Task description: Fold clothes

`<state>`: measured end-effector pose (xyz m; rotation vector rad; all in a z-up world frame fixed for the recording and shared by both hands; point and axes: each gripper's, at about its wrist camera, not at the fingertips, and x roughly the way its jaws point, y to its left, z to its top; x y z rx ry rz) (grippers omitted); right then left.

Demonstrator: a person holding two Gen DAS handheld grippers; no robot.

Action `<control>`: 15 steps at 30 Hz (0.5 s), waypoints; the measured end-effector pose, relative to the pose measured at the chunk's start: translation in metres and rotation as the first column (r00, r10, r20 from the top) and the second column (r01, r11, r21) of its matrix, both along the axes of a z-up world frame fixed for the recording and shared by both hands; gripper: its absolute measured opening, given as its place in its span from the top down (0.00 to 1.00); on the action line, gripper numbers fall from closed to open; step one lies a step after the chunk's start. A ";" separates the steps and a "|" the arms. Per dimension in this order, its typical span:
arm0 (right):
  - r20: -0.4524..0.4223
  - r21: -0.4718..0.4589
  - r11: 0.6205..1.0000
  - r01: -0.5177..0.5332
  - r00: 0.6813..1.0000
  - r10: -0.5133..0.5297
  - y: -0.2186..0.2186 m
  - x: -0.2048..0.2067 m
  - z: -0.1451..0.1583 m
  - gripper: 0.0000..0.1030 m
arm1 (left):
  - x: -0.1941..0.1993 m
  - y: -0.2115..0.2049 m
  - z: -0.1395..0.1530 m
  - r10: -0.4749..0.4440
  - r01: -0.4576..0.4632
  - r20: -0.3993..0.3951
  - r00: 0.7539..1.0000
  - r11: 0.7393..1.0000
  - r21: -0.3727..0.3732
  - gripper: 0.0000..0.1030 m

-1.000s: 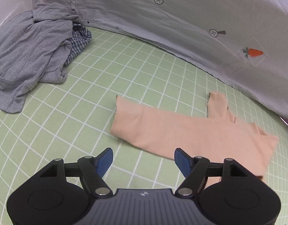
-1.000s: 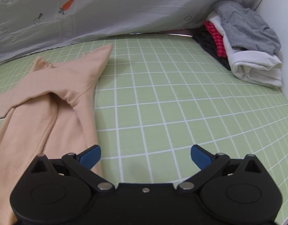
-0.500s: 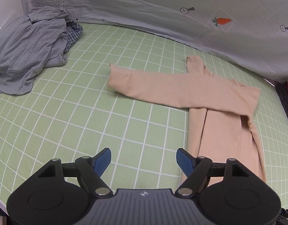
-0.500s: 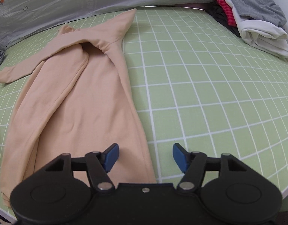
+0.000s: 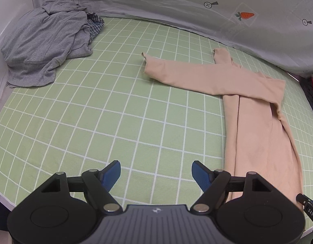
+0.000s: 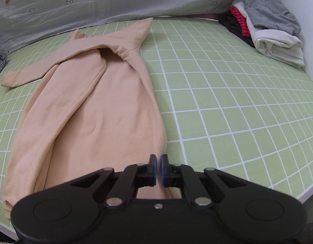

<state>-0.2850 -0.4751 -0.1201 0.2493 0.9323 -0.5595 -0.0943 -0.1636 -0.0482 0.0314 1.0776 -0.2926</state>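
A: Right gripper — went from wide open a second ago to fingers fully together, near hem corner of peach long-sleeve top. Looked pinched on fabric, but pads hid the contact

B: Left gripper?

A: Fingers stayed wide, nothing between, just over bare green grid mat beside the top's left edge. Swung across since the earlier frames, now lined up near the hem

B: Top's position?

A: Flat on the mat, body folded narrow lengthwise, one sleeve laid across toward the left

B: Meaning?

A: Probably hem grab started for the bottom-up fold; left side not yet gripped. Grey pile far left, untouched
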 end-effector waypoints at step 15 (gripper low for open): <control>0.071 -0.090 0.988 -0.126 0.989 0.132 0.093 0.030 0.034 0.96 | -0.001 0.037 -0.007 -0.085 0.085 -0.010 0.996 0.996 0.008 0.25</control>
